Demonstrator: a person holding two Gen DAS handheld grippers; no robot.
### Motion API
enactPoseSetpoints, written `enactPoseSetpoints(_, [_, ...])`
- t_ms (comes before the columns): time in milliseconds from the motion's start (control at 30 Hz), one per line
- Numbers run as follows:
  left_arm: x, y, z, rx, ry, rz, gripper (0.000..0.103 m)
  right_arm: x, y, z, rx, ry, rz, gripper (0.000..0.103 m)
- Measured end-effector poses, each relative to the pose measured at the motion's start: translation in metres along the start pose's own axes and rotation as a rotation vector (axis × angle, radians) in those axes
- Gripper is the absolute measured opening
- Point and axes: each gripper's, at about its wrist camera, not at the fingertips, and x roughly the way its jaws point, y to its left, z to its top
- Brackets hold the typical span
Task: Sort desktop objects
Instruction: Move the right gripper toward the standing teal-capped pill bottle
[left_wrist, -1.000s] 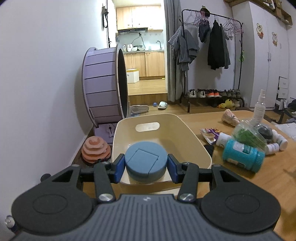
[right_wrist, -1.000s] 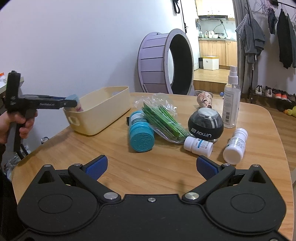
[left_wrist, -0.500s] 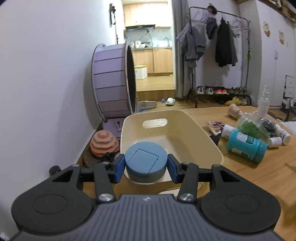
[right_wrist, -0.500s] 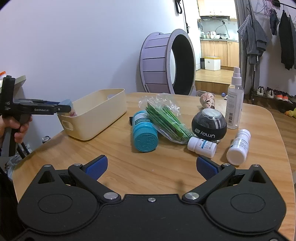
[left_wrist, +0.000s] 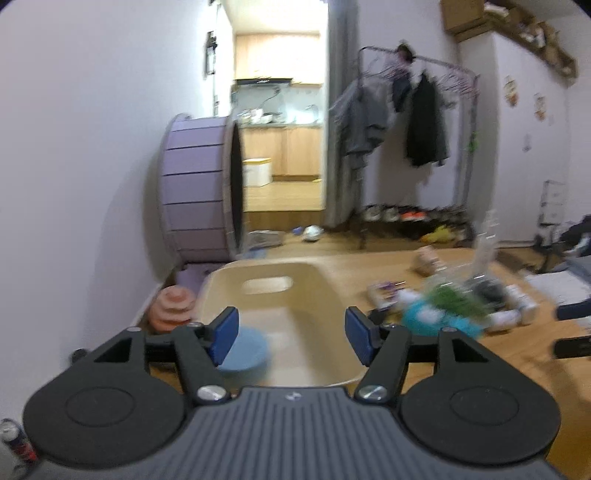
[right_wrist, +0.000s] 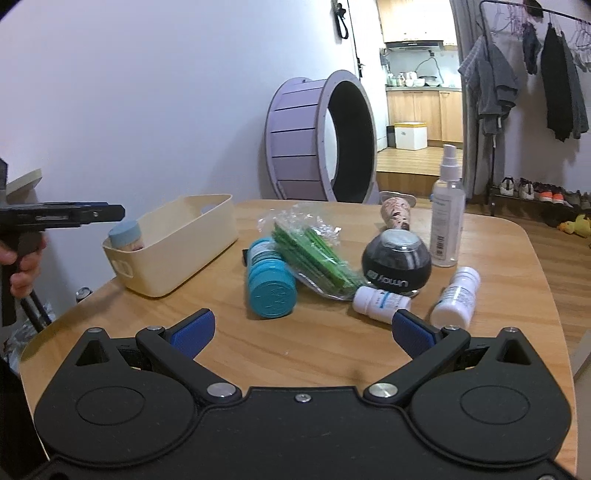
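- Black globe (right_wrist: 397, 260): glossy, round, white lettering "Umay" printed upside down; stands mid-table beside the spray bottle.
- Spray bottle (right_wrist: 448, 218): clear plastic, upright, white pump head, barcode label; its text is too small to read.
- Two white pill bottles (right_wrist: 380, 303) (right_wrist: 457, 297): lying on their sides, blue-printed labels unreadable.
- Teal jar (right_wrist: 269, 283): ribbed lid with an embossed pattern, on its side, touching the crinkled clear bag of green sticks (right_wrist: 314, 253).
- Cream bin (right_wrist: 184, 243): smooth plastic, rounded corners, slot handles, at the left end of the wooden table (right_wrist: 332, 350).
- Blue-capped jar (right_wrist: 125, 236): round lid, pinkish body; inside the bin at its near end.
- Left gripper (left_wrist: 291, 334): blue pads spread apart over the bin, grasping nothing; this view is blurred.
- Right gripper (right_wrist: 303, 330): pads wide apart above the table, empty.
- Purple wheel (right_wrist: 321, 136): slatted drum, standing against the wall.
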Motion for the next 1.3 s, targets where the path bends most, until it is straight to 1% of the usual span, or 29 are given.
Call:
enactPoseSetpoints(67, [-0.002,-0.014,0.002,0.001,-0.011,-0.06,0.063,-0.001,-0.003,0.0,0.006,-0.004,-0.004,0.103])
enactPoseSetpoints(167, [0.0,-0.038,0.001,0.002,0.007,-0.149,0.063,-0.002,-0.007,0.001,0.016,-0.01,-0.011,0.103])
enactPoseSetpoints(300, [0.007,-0.067,-0.01,0.073,0.051,-0.192,0.063,-0.004,-0.01,0.001,0.019,-0.028,-0.007,0.103])
enactPoseSetpoints(433, [0.015,-0.083,-0.024,0.098,0.06,-0.204,0.063,-0.001,-0.012,0.0,0.028,-0.03,0.012,0.103])
enactPoseSetpoints(533, [0.017,-0.086,-0.029,0.115,0.061,-0.209,0.063,0.006,-0.009,-0.001,0.009,-0.015,0.024,0.102])
enactPoseSetpoints(567, [0.016,-0.085,-0.029,0.113,0.052,-0.216,0.063,0.008,-0.007,-0.001,-0.004,-0.013,0.028,0.099])
enactPoseSetpoints(600, [0.014,-0.084,-0.029,0.104,0.045,-0.228,0.063,0.01,-0.005,-0.001,-0.016,-0.014,0.035,0.094])
enactPoseSetpoints(700, [0.011,-0.077,-0.026,0.07,0.039,-0.251,0.063,0.018,0.0,0.002,-0.031,0.003,0.048,0.086])
enactPoseSetpoints(733, [0.011,-0.076,-0.026,0.055,0.04,-0.256,0.063,0.021,0.001,0.004,-0.028,0.007,0.056,0.086])
enactPoseSetpoints(833, [0.015,-0.07,-0.025,0.004,0.068,-0.249,0.063,0.03,0.007,0.006,-0.041,0.008,0.064,0.085])
enactPoseSetpoints(933, [0.015,-0.07,-0.026,0.028,0.065,-0.223,0.063,0.04,0.013,0.008,-0.069,0.018,0.074,0.085])
enactPoseSetpoints(1000, [0.015,-0.073,-0.028,0.04,0.077,-0.218,0.063,0.046,0.016,0.009,-0.081,0.015,0.086,0.085])
enactPoseSetpoints(1167, [0.018,-0.078,-0.037,0.078,0.104,-0.235,0.062,0.059,0.018,0.013,-0.099,0.033,0.083,0.085])
enactPoseSetpoints(1300, [0.014,-0.072,-0.038,0.043,0.098,-0.257,0.062,0.068,0.018,0.015,-0.104,0.049,0.077,0.086])
